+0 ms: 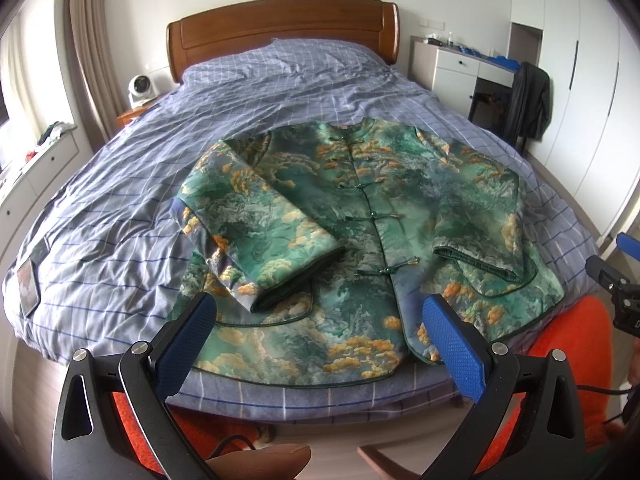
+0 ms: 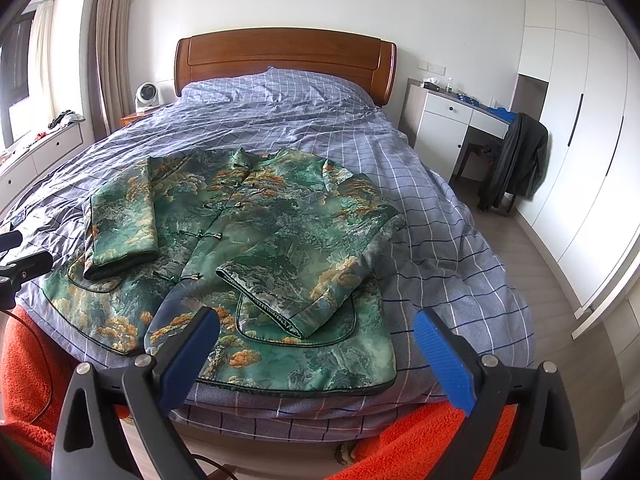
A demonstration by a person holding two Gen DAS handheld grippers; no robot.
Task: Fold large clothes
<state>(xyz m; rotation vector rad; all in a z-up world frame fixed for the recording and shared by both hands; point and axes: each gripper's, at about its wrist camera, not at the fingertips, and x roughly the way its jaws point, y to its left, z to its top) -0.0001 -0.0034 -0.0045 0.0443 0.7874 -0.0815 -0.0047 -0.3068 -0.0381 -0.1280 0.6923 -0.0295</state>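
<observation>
A green jacket [image 1: 360,216] printed with orange-yellow trees lies front up on the bed, buttoned with knot fastenings, both sleeves folded in across its body. In the right wrist view the same jacket [image 2: 256,240] spreads toward the bed's near edge. My left gripper [image 1: 320,320] hovers open above the jacket's hem, blue pads wide apart, nothing between them. My right gripper [image 2: 316,332] is also open, held over the hem on the jacket's right side. Part of the right gripper's body [image 1: 624,292] shows at the left wrist view's right edge.
The bed [image 1: 120,208] has a blue checked cover and a wooden headboard [image 1: 284,28]. An orange fuzzy garment [image 2: 32,380] on the person is below the bed's edge. A white desk [image 2: 452,120] and a chair draped with a dark coat [image 2: 516,160] stand right; a small fan [image 2: 146,96] left.
</observation>
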